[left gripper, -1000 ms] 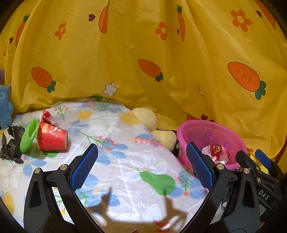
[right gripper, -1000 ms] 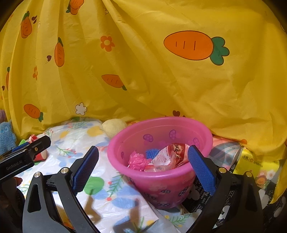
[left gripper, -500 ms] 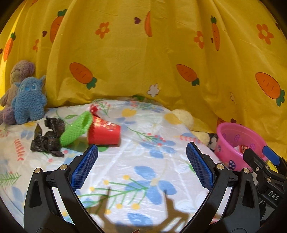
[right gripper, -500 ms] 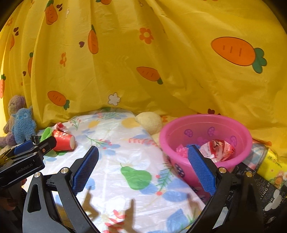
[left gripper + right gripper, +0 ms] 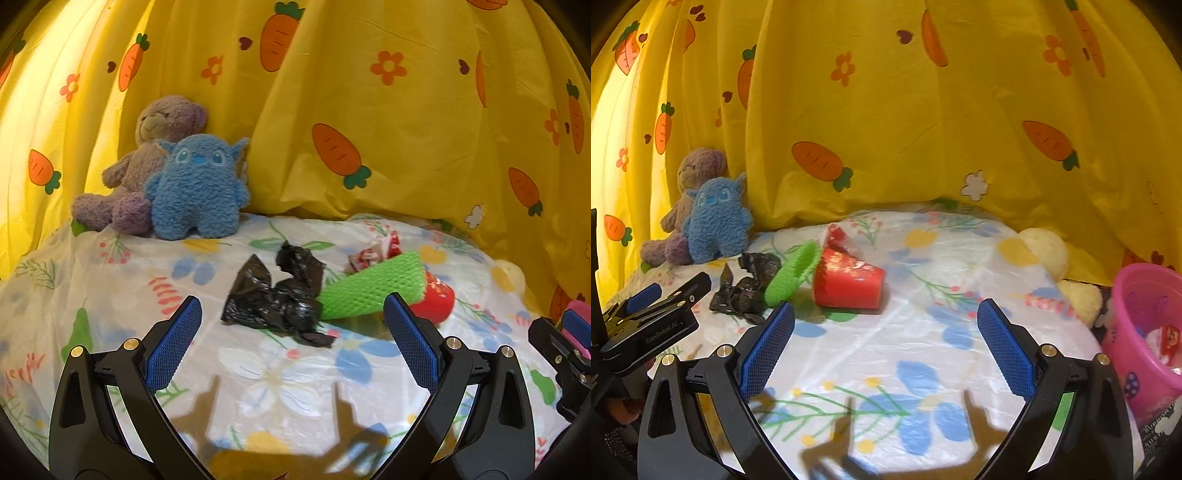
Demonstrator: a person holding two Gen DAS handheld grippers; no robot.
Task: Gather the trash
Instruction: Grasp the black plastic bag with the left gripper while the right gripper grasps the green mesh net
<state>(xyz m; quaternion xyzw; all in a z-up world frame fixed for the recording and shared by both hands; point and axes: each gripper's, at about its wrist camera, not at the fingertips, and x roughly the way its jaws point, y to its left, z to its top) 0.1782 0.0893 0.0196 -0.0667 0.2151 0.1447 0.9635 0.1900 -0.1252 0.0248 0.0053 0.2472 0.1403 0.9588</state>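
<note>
A crumpled black plastic bag (image 5: 280, 295) (image 5: 746, 284) lies on the floral sheet, straight ahead of my open left gripper (image 5: 291, 339). A green foam net (image 5: 369, 288) (image 5: 794, 275) rests against it, with a tipped red paper cup (image 5: 434, 301) (image 5: 849, 282) behind and a red-white wrapper (image 5: 376, 249) beyond. My right gripper (image 5: 886, 343) is open and empty, the red cup a little ahead of its left finger. The pink bucket (image 5: 1145, 332) stands at the right and holds wrappers. In the right wrist view, the left gripper's body (image 5: 653, 317) shows at the left edge.
A purple teddy (image 5: 144, 162) and a blue plush (image 5: 199, 188) sit at the back left against the yellow carrot curtain (image 5: 369, 110). A cream plush (image 5: 1045, 251) lies between the sheet and the bucket. The near part of the sheet (image 5: 886, 369) is bare.
Both views have swung left: the bucket has slid to the right edge, and the black bag, green net and red cup are now centred and closer. Both grippers stay open.
</note>
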